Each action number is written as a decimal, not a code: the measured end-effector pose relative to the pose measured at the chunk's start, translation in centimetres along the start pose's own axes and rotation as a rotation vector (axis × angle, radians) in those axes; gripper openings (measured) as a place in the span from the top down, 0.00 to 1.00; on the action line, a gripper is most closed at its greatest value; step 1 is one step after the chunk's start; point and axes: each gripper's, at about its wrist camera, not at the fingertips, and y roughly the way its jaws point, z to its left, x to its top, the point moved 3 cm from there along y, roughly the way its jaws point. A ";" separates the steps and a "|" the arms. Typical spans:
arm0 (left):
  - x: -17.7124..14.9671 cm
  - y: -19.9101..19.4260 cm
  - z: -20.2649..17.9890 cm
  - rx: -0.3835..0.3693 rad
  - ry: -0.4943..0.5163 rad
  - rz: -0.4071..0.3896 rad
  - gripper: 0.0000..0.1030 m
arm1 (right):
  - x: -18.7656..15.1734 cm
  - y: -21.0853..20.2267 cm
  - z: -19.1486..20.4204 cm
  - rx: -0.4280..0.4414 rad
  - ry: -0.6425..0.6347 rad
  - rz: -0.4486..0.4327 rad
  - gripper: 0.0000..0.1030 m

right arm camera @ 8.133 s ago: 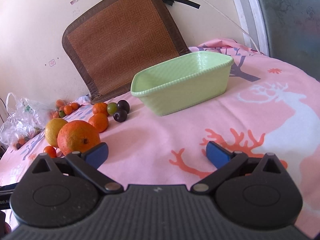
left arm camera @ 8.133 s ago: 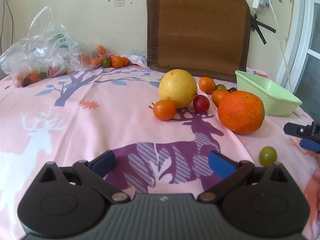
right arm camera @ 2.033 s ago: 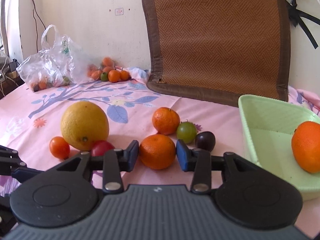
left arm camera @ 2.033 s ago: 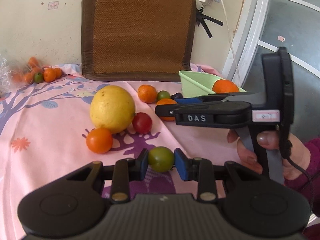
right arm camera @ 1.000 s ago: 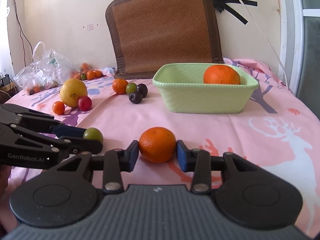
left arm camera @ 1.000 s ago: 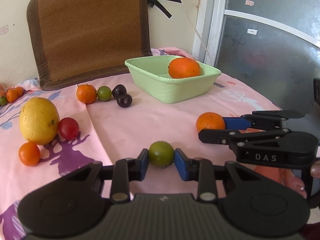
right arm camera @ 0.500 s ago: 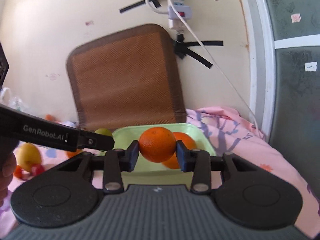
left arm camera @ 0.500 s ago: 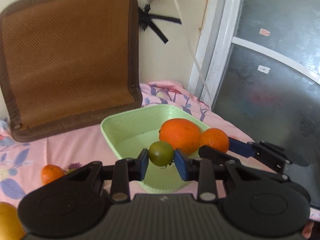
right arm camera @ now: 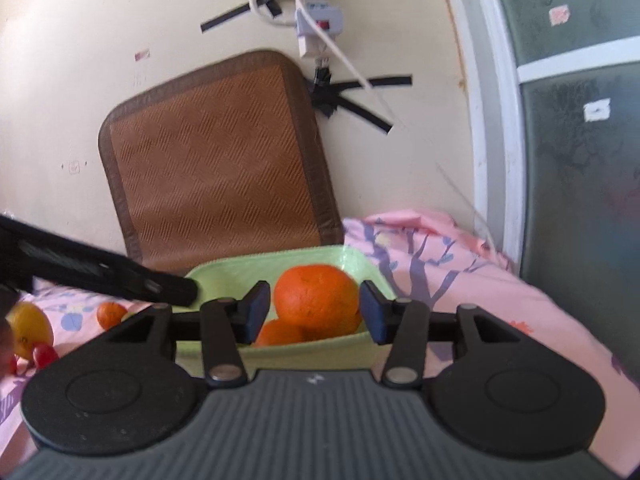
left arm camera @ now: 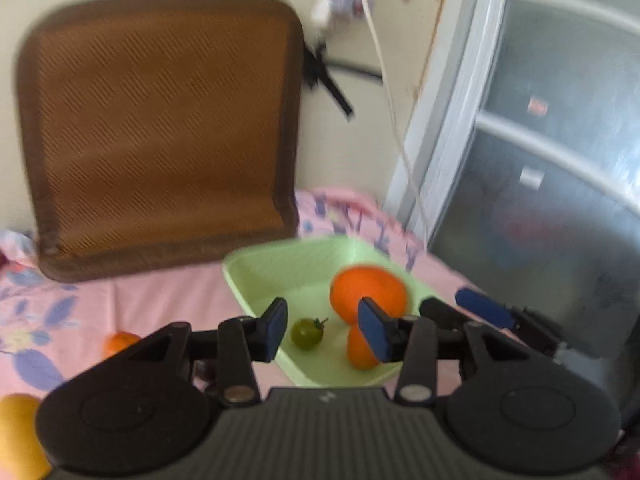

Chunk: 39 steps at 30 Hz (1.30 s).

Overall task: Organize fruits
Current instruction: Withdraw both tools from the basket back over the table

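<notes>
Half a second ago each gripper was squeezing a fruit over the green tub; now both have let go. The little green tomato [left arm camera: 307, 333] sits on the floor of the green tub [left arm camera: 256, 276], and the small orange [left arm camera: 360, 350] lies next to it, right under the big orange [left arm camera: 368, 294] that was there before.

The left gripper [left arm camera: 322, 330] hangs just above the near edge of the tub with its jaws spread wide and nothing between them. The right gripper [right arm camera: 311, 312] is the same: its jaws are wide apart and empty, and the big orange [right arm camera: 316, 300] and small orange [right arm camera: 280, 334] show through the gap, down in the tub [right arm camera: 224, 272].

More fruit waits on the pink cloth [left arm camera: 168, 300]: a small tangerine [right arm camera: 111, 314], a yellow fruit [right arm camera: 30, 330] and a red one [right arm camera: 45, 354].

What could go wrong? The two grippers are very close together over the tub, so they could bump when they pull back. A low finger could catch the rim and tip the tub, and then the round fruit would roll out. The fruit on the cloth is round too, so a nudge could send it rolling away.
</notes>
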 end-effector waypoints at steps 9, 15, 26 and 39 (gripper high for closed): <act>-3.1 -13.8 9.5 0.325 -0.136 -0.131 0.52 | 0.2 -2.9 2.2 0.084 0.067 -0.015 0.50; -7.4 -15.7 13.5 0.546 -0.237 -0.031 0.52 | -2.0 -4.0 9.1 0.281 0.037 0.109 0.50; -12.1 -15.1 16.1 0.638 -0.252 0.054 0.52 | -4.7 -3.6 14.2 0.330 0.057 0.309 0.50; -12.6 -14.9 15.9 0.654 -0.224 0.039 0.48 | -5.2 -3.3 15.1 0.300 0.009 0.328 0.50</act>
